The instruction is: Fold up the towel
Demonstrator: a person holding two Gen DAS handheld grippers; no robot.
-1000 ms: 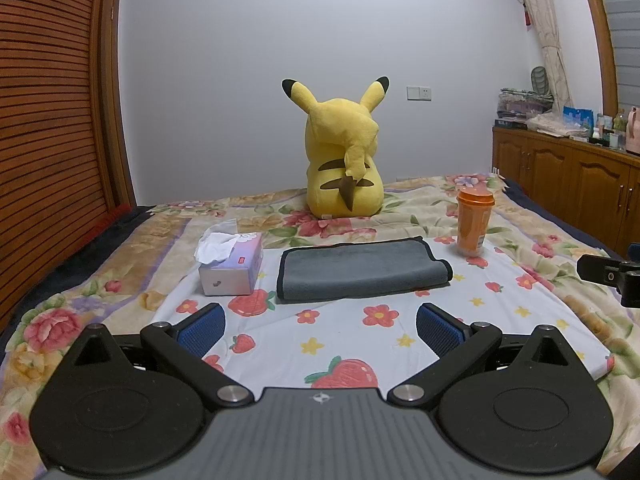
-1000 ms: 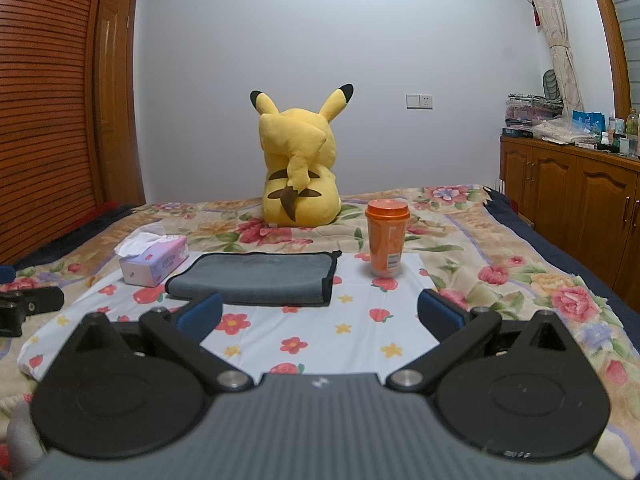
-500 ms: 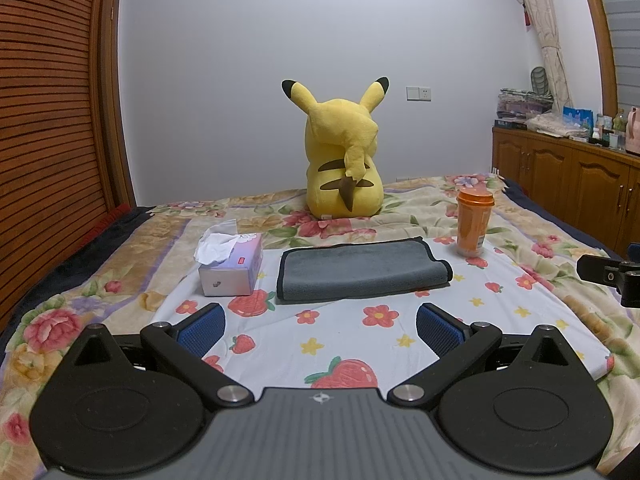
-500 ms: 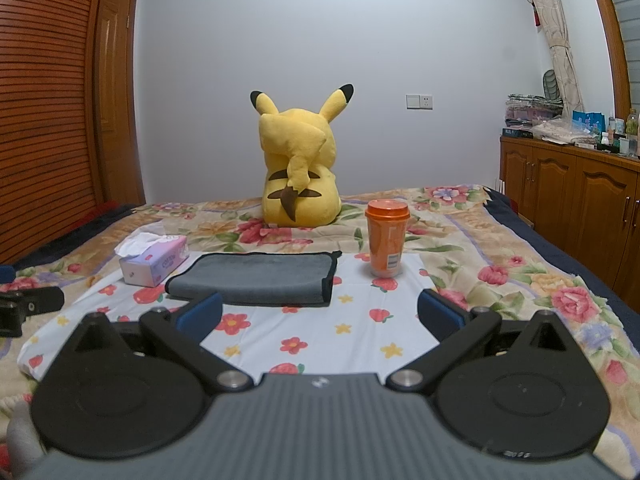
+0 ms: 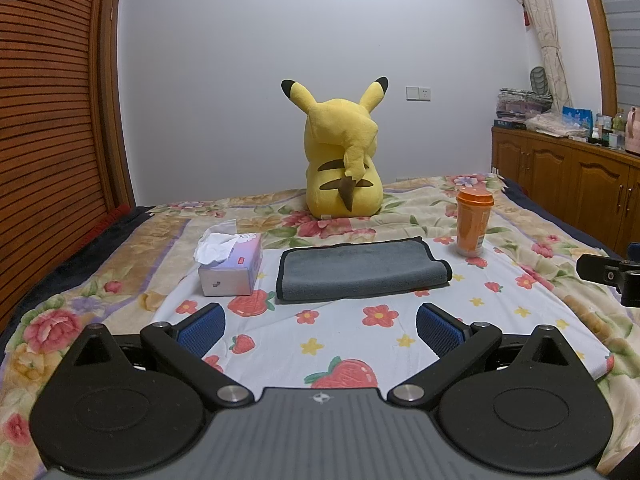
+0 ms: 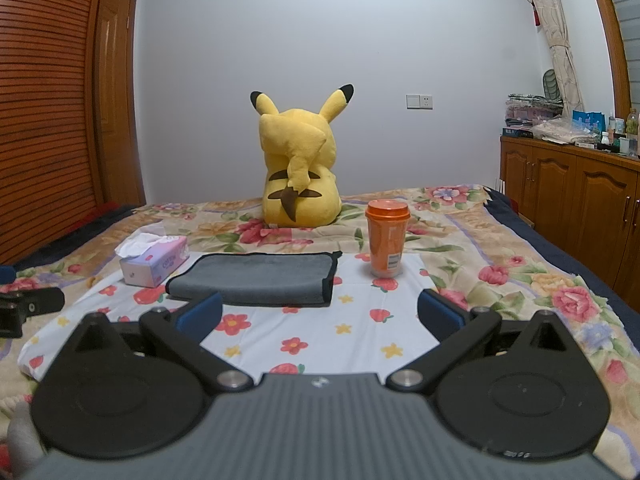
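Observation:
A grey towel [image 5: 360,272] with a black hem lies folded flat on a white flowered cloth [image 5: 360,344] on the bed. It also shows in the right wrist view [image 6: 256,278]. My left gripper [image 5: 320,330] is open and empty, hovering in front of the towel, short of its near edge. My right gripper [image 6: 320,316] is open and empty, in front of the towel and a little to its right. Each gripper's tip shows at the edge of the other's view.
A tissue box [image 5: 232,268] sits left of the towel. An orange lidded cup [image 5: 474,222] stands to its right. A yellow plush toy [image 5: 342,164] sits behind. A wooden cabinet [image 5: 572,184] runs along the right wall, a slatted wooden wardrobe [image 5: 48,140] along the left.

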